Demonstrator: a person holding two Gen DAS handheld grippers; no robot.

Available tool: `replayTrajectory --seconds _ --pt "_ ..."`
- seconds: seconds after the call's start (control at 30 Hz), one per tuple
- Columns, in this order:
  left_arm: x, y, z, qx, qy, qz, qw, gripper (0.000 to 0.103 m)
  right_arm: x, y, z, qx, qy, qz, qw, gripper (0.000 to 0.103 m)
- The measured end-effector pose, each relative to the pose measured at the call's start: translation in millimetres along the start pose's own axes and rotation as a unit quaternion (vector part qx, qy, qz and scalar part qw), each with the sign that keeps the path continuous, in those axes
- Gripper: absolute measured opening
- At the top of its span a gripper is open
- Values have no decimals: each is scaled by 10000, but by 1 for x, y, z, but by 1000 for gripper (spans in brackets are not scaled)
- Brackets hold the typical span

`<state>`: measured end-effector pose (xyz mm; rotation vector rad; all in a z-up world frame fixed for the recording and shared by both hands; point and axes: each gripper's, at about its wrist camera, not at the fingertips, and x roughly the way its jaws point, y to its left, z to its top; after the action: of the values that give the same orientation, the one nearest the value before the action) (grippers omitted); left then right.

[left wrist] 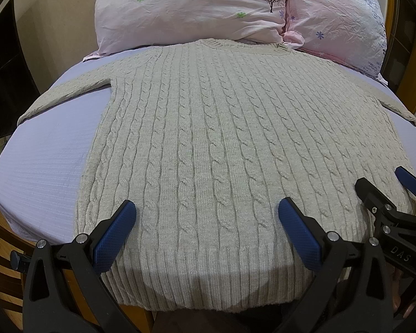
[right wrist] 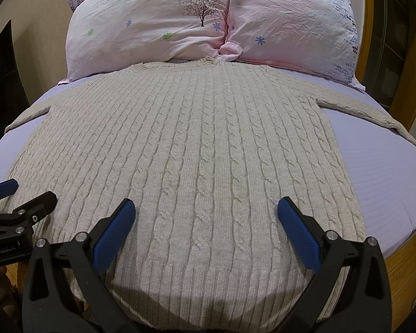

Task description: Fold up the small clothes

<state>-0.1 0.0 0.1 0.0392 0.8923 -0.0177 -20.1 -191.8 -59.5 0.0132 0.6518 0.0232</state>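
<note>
A beige cable-knit sweater lies flat on the bed, collar toward the pillows, both sleeves spread out to the sides; it also shows in the right wrist view. My left gripper is open and empty, hovering over the sweater's hem left of centre. My right gripper is open and empty over the hem further right. The right gripper also shows at the right edge of the left wrist view. The left gripper shows at the left edge of the right wrist view.
The bed has a lavender sheet. Two pink flowered pillows lie at the head, just past the sweater's collar. A wooden bed frame rims the mattress. A dark panel stands at the left.
</note>
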Motion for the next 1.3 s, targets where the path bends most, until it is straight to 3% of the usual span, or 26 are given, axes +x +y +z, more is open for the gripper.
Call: replayTrajectory --seconds 1.3 --pt "0 0 0 0 -13 0 10000 102 -2 5 -2 2 0 -9 10000 101"
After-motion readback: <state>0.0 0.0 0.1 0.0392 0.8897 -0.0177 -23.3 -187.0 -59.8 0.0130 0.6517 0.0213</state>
